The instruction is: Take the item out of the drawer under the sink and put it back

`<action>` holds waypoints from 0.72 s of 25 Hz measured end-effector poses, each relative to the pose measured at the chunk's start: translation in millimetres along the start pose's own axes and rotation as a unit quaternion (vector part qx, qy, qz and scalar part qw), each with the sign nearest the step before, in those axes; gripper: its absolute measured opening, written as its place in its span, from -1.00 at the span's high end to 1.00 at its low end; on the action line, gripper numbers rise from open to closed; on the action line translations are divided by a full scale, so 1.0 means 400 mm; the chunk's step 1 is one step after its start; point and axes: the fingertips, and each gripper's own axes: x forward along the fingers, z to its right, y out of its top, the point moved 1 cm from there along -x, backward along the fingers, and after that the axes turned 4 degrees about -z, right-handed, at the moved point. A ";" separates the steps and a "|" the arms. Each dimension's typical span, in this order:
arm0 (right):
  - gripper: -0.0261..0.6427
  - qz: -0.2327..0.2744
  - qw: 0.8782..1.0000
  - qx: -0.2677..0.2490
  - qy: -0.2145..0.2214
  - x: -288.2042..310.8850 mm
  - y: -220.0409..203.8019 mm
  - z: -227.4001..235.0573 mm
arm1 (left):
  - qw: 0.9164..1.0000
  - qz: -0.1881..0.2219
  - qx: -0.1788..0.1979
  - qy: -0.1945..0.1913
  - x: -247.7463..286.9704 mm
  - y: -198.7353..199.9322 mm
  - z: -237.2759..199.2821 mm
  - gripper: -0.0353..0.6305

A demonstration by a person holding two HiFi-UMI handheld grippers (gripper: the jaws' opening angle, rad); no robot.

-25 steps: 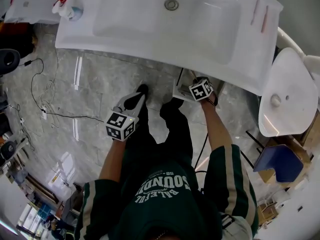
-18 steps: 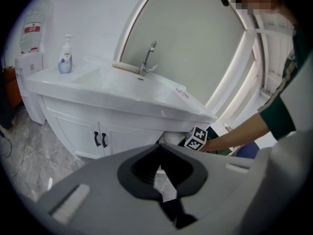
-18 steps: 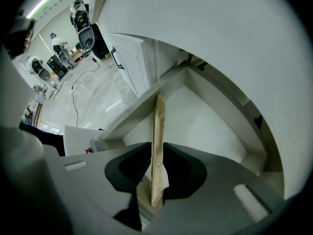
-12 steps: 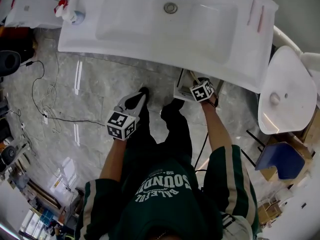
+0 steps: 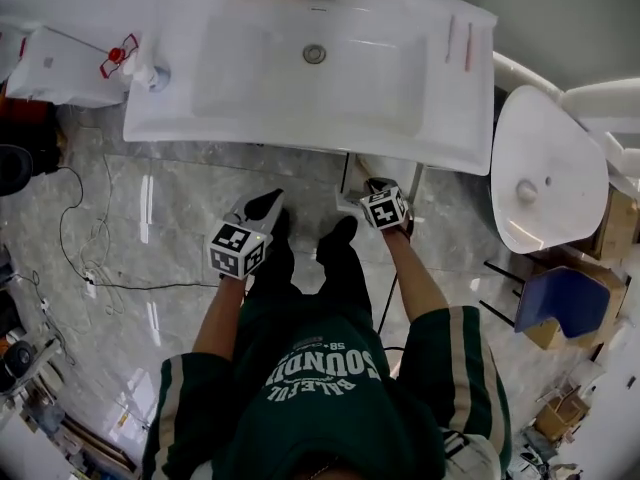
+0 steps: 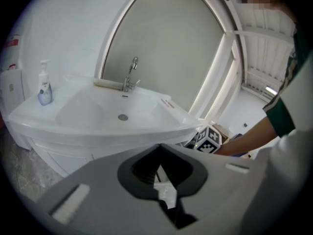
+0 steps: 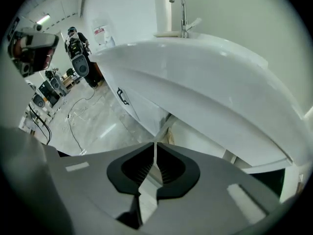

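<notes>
Head view: left gripper (image 5: 268, 204) and right gripper (image 5: 372, 190) empty below the sink (image 5: 400, 78); item unseen, stage unclear; "SOUND" on sweatshirt (image 5: 320, 368).
Left gripper view: jaws together, nothing held; soap bottle (image 6: 44, 87) perhaps labelled "Dove".
Right gripper view: jaws just been closing, tips meeting, nothing between; drawer (image 7: 128, 102) front shown, item not.

Glossy grey marble floor (image 5: 180, 218); white toilet (image 5: 540, 168) at right; white wall (image 7: 127, 13).
</notes>
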 end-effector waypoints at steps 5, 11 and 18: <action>0.91 0.055 0.998 0.032 -0.012 -0.124 0.083 -0.063 | 0.999 0.016 0.031 -0.015 -0.041 0.073 -0.022 0.74; 0.92 0.113 0.992 0.056 -0.014 -0.226 0.157 -0.139 | 0.998 0.044 0.046 -0.018 -0.116 0.141 -0.057 0.74; 0.92 0.218 0.973 0.057 -0.039 -0.408 0.329 -0.163 | 0.992 0.082 0.086 -0.033 -0.168 0.266 -0.073 0.74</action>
